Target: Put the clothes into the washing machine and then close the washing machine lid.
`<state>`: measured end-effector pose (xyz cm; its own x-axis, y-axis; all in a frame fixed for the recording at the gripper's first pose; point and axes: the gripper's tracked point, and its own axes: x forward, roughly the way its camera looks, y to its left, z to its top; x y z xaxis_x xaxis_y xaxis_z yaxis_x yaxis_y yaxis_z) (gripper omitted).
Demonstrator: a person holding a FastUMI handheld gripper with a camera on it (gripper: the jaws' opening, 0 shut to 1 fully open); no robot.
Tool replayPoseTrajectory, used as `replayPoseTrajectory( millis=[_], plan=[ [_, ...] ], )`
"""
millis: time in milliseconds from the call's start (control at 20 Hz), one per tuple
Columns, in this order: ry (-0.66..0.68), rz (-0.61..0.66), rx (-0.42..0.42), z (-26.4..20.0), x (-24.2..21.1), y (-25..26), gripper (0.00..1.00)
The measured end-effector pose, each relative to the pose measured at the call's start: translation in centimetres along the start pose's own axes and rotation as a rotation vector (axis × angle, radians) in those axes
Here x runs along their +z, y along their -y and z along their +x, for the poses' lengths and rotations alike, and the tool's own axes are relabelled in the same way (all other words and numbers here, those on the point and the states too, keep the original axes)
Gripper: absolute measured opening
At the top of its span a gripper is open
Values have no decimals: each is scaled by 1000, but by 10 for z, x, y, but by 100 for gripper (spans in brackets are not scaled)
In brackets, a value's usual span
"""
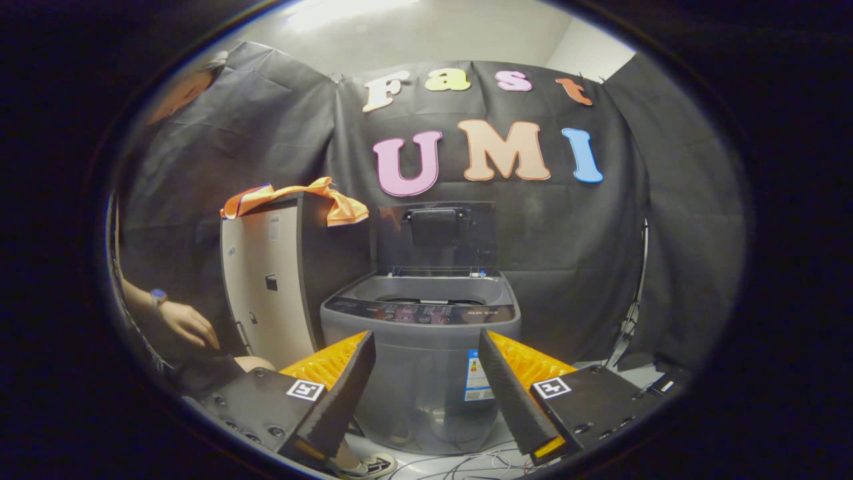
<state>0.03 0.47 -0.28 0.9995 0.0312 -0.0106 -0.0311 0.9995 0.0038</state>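
In the gripper view, the gripper (426,350) hangs with its fingers spread wide and nothing between them, facing the grey top-loading washing machine (420,347) whose dark lid (436,235) stands raised at the back. The orange cloth garment (296,198) lies draped over the top of the tall pale cabinet (266,287) just beside the machine, well beyond the fingers, while a person's hand (190,325) rests low by the cabinet. To fetch it cleanly, the holder would best lift the jaws toward the hanging fold at the cabinet's near corner and pinch a thick bunch, not a loose edge.

Washing machine (421,333) beyond the parted fingers (426,393); clothes (293,197) on a cabinet (266,287) (left of it).
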Motion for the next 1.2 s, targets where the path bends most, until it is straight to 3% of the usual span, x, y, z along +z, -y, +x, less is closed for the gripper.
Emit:
replayPoseTrajectory(
  millis=[400, 750, 1000, 1200],
  plan=[
    [3, 50, -29, 13, 9, -3, 97],
    [114, 23, 86, 89, 134, -64, 97],
    [149, -8, 264, 156, 225, -151, 97],
    [120, -1, 327, 215, 265, -218, 97]
  ],
)
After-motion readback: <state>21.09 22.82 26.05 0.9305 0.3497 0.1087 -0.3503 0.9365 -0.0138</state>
